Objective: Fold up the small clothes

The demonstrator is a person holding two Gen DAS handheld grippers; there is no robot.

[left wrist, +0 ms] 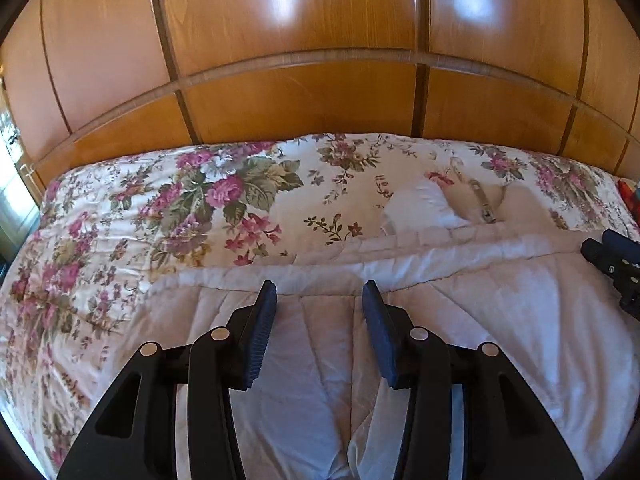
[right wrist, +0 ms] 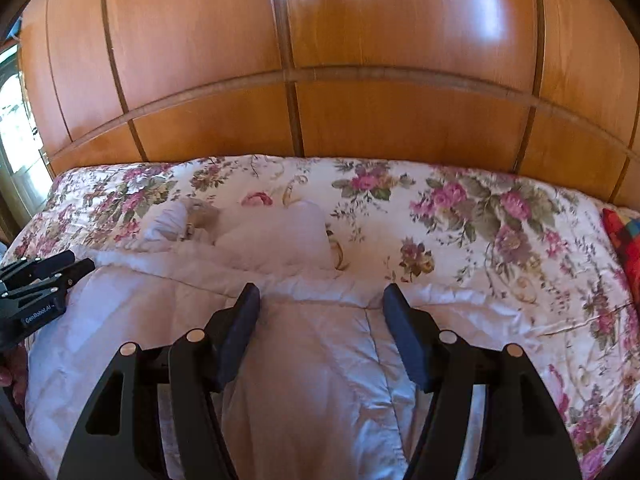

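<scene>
Hovering over bed — left gripper (left wrist: 319, 300) and right gripper (right wrist: 320, 300) both spread wide, empty. Small white garment (left wrist: 424, 206) lies crumpled beyond them on floral quilt (left wrist: 120, 240) — soft, light, floppy; pinch at an edge.

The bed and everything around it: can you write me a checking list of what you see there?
Surface: floral bedspread with a plain white quilt laid over its near part.
Job's things: small white clothes lie crumpled beyond the quilt's far edge, not yet folded; how many pieces, cannot tell.
Clutter: something red and multicoloured at the bed's right edge; too cut off to name.
Grippers: left tongs open, holding nothing, above the quilt; right tongs open, holding nothing, above the quilt.
Cables: nothing seen.
Surroundings: glossy wooden panels behind the bed; a bright window at far left.
</scene>
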